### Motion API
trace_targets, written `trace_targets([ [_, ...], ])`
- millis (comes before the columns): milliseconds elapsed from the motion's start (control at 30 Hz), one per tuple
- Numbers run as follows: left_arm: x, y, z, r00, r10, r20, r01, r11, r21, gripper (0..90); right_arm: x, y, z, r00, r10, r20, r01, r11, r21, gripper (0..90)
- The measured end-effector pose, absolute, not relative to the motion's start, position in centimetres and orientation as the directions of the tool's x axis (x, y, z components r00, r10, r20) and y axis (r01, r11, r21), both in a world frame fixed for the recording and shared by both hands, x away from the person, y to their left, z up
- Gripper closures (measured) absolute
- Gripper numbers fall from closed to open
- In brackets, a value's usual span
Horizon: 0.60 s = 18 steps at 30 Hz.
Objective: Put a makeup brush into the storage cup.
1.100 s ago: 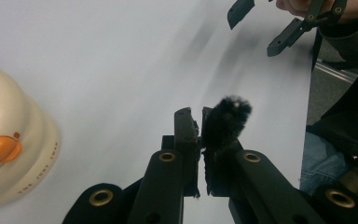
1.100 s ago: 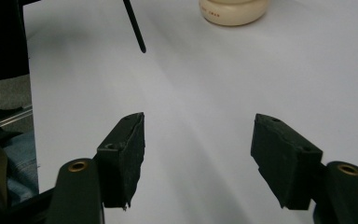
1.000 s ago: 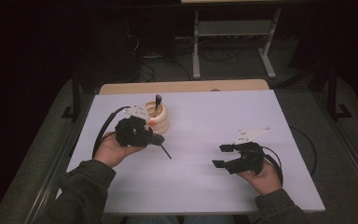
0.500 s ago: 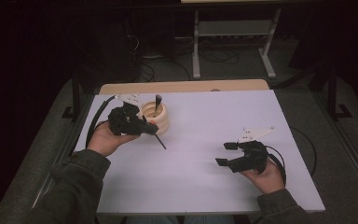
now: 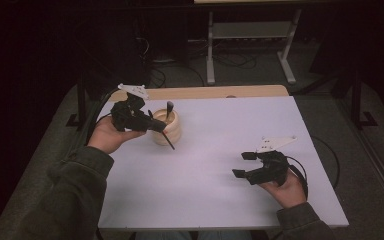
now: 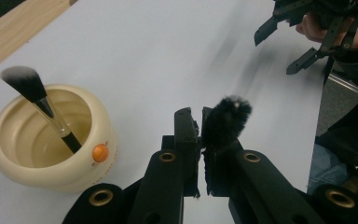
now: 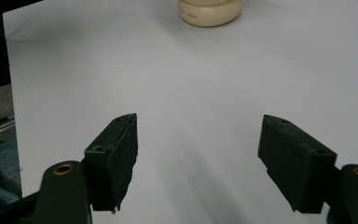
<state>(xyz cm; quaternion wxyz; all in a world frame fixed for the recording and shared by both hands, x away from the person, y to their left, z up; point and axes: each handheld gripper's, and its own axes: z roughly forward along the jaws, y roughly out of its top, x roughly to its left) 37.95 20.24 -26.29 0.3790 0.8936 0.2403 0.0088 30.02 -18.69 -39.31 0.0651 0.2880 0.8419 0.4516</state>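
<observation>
My left gripper (image 5: 156,125) hangs above the table just left of a cream pot (image 5: 169,131). It is shut on a black makeup brush (image 5: 169,141), and the handle slants down in front of the pot. In the left gripper view the jaws (image 6: 196,116) pinch that brush just below its fluffy black head (image 6: 227,117). The pot (image 6: 51,140) has an orange dot and holds a second brush (image 6: 32,91) with white-tipped bristles. My right gripper (image 5: 242,165) rests low at the table's near right. Its jaws (image 7: 198,140) have just been opening and have nothing between them.
The white table top (image 5: 220,200) ends in a wooden strip (image 5: 240,92) at the far edge. Behind the table a metal stand (image 5: 250,45) and cables sit on the dark floor. A cable (image 5: 330,160) trails off the table's right side.
My left gripper has risen with the black brush and moved back and left, closer to the pot. The right hand has stayed where it was.
</observation>
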Motion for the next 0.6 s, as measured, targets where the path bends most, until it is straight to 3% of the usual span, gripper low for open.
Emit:
trace_targets([
  [600,40.4,20.8,-23.5,0.867,0.475,-0.149,0.437,-0.584,0.683,85.1,29.9,-19.1,-39.2,-0.820,0.552,0.152,0.428,0.416,0.802,26.7],
])
